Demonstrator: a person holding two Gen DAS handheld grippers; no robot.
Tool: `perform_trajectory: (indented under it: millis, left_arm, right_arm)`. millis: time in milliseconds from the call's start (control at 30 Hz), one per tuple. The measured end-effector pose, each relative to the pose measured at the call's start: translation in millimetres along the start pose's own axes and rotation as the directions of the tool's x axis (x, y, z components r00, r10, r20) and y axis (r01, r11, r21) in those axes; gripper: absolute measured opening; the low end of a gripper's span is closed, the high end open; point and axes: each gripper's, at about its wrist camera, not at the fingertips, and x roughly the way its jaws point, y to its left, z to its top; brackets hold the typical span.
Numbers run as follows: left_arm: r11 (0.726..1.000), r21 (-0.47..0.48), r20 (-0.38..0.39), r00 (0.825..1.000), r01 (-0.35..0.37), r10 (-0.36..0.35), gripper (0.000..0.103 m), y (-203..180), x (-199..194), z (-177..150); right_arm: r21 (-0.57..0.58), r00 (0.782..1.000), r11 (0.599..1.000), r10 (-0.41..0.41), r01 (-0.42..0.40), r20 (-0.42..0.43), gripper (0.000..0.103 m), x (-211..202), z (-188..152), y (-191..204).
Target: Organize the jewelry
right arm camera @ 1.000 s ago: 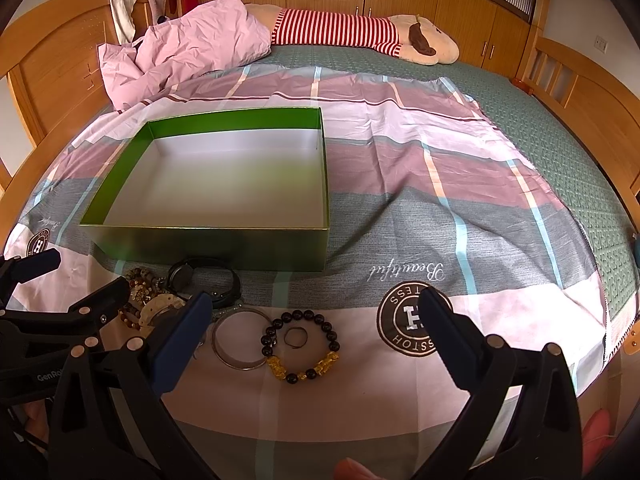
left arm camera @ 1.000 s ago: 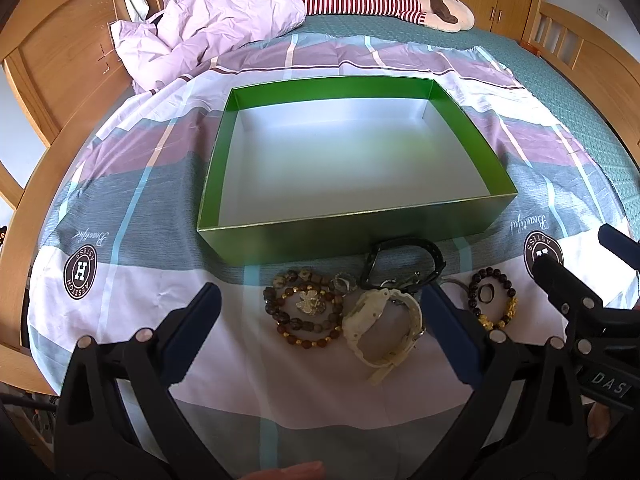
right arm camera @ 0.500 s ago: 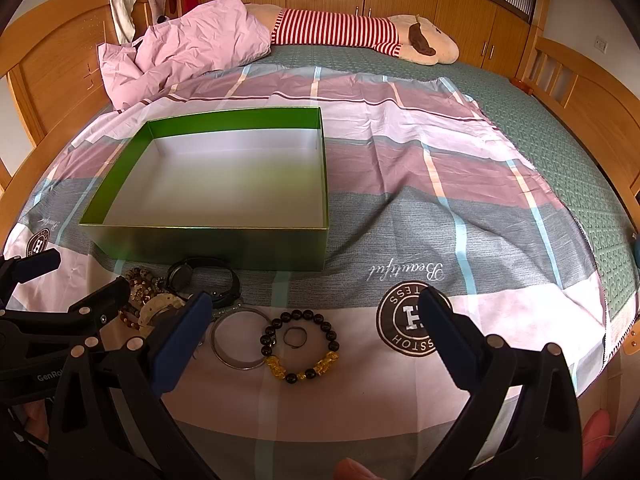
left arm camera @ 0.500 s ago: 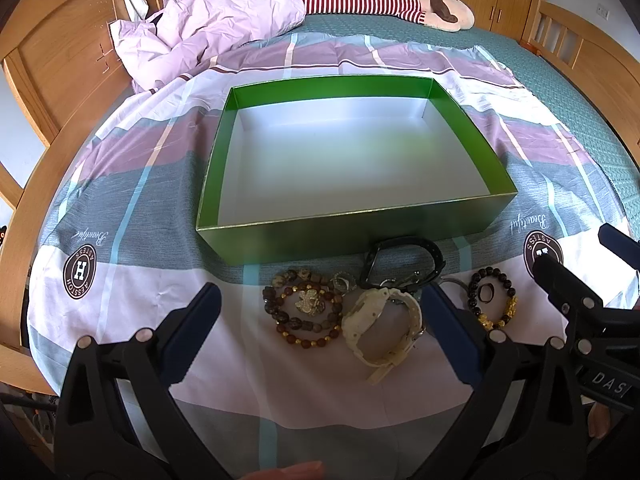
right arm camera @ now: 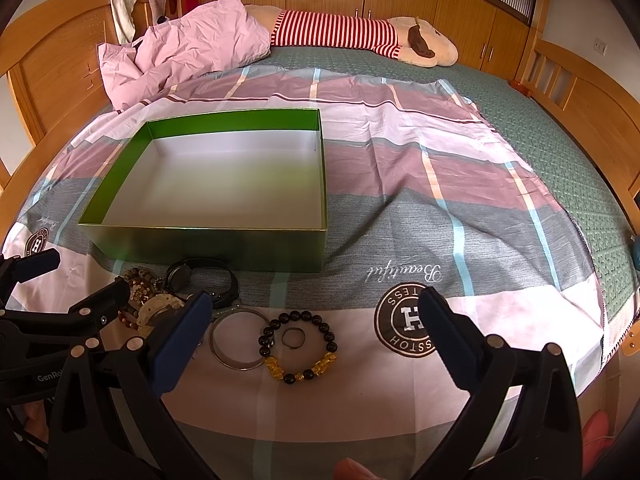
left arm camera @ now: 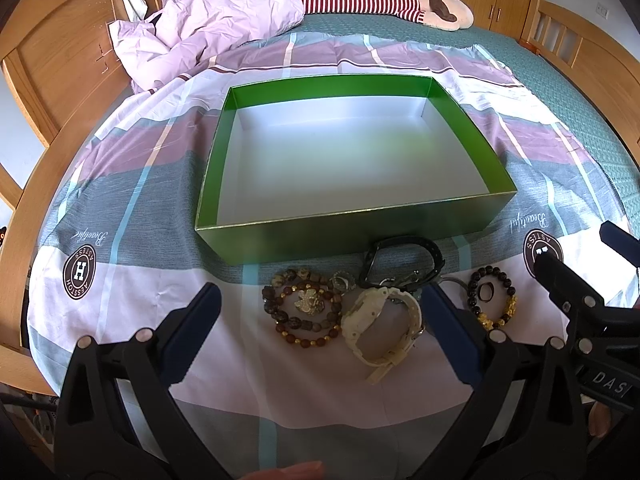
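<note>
An empty green box (left arm camera: pixel 280 236) (right arm camera: pixel 208 244) with a white floor sits on the bedsheet. In front of it lie a brown bead bracelet (left arm camera: pixel 306 326) with a gold charm, a cream watch (left arm camera: pixel 384 330), a black watch (left arm camera: pixel 404 260) (right arm camera: pixel 200 274), a silver bangle (right arm camera: pixel 236 338), and a black-and-gold bead bracelet (left arm camera: pixel 492 298) (right arm camera: pixel 300 346) with a small ring (right arm camera: pixel 293 337) inside it. My left gripper (left arm camera: pixel 320 316) hovers open just short of the brown bracelet and cream watch. My right gripper (right arm camera: pixel 316 320) stands open over the black-and-gold bracelet.
A striped sheet (right arm camera: pixel 440 208) covers a green mattress (right arm camera: pixel 540 128). A crumpled pink quilt (left arm camera: pixel 208 28) and a striped plush toy (right arm camera: pixel 360 36) lie at the far end. Wooden bed rails (left arm camera: pixel 48 92) run along both sides.
</note>
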Motion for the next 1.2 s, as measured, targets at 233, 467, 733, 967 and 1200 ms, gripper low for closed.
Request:
perform_trajectory:
  millis: [233,467,733,967,1200]
  left_arm:
    - [1.000,0.001,-0.002,1.000,0.000,0.000,0.099,-1.4,-0.2,-1.8]
    - [1.000,0.001,-0.002,1.000,0.000,0.000,0.099,-1.2,0.0,-1.5]
    - [1.000,0.000,-0.003,1.000,0.000,0.000,0.099,-1.1,0.1,-1.1]
    - [1.000,0.001,-0.004,1.000,0.000,0.000,0.099,-1.1,0.3,-0.9]
    - [1.000,0.004,-0.006,1.000,-0.002,0.002,0.099,-5.5,4.3,-5.9]
  right_arm:
    - [-0.001,1.000,1.000,-0.001,0.001,0.000,0.100,0.0,-0.2,0.6]
    - [-0.002,1.000,1.000,-0.002,0.002,0.001,0.100,-0.8,0.7,-0.4]
    - [-0.004,1.000,1.000,-0.004,0.004,0.002,0.100,-0.7,0.5,-0.8]
    - [-0.005,1.000,1.000,-0.004,0.004,0.003,0.100,-1.2,0.6,-1.0]
    - [-0.006,1.000,1.000,-0.005,0.005,0.002,0.100,-1.2,0.2,-0.2]
